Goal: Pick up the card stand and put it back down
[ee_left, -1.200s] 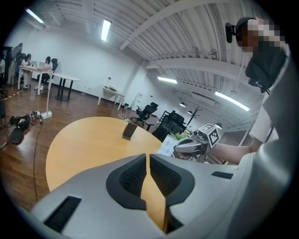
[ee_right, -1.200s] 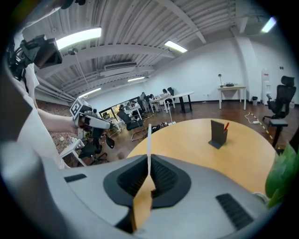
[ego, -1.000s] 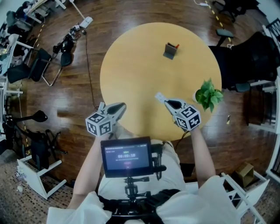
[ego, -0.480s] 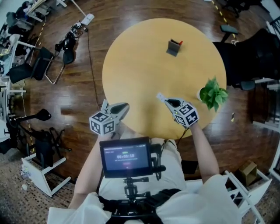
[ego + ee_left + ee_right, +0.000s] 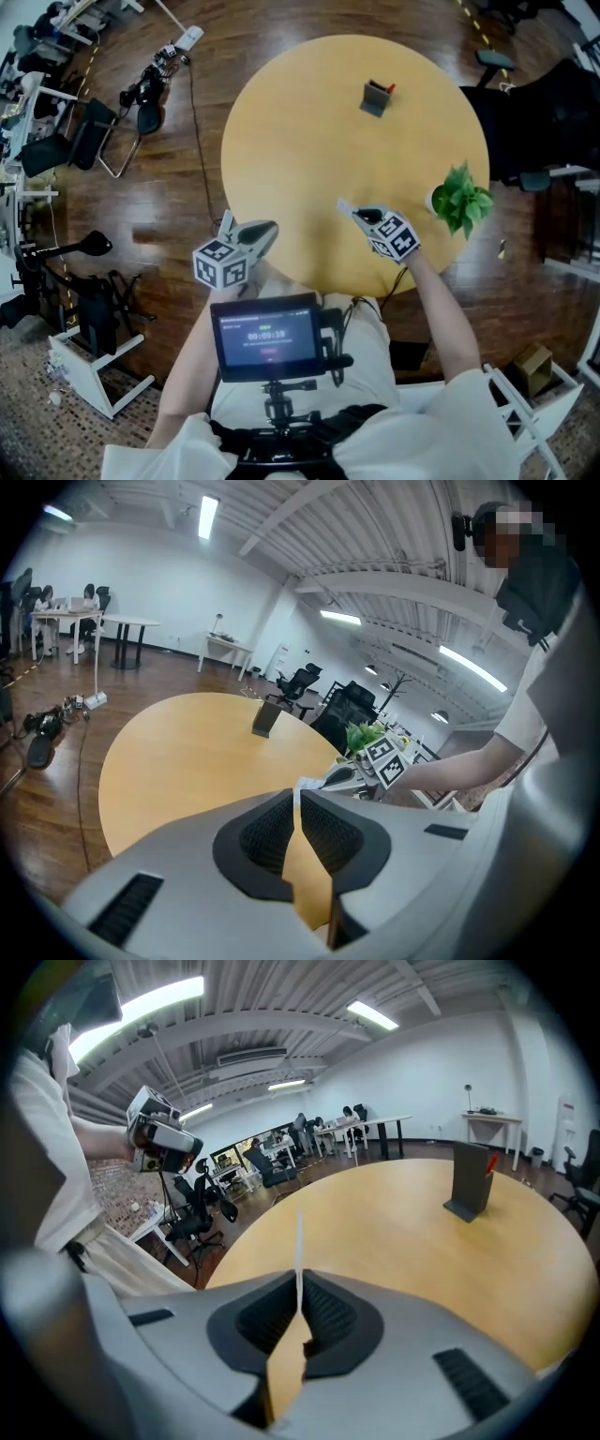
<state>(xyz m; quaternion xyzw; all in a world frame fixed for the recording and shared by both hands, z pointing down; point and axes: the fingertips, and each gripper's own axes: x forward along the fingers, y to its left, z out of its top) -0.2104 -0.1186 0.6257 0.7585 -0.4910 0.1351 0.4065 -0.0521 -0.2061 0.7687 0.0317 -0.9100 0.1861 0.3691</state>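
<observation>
The card stand stands upright on the far side of the round worktop, well apart from both tools. Near the front rim, the right tool grips a thin white card. The left tool is closed and empty. A plant sits at the right rim.

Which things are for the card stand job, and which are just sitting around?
For the job: card stand, white card pinched in the right tongs, left tongs, table.
Just lying about: potted plant, chair on the floor.
</observation>
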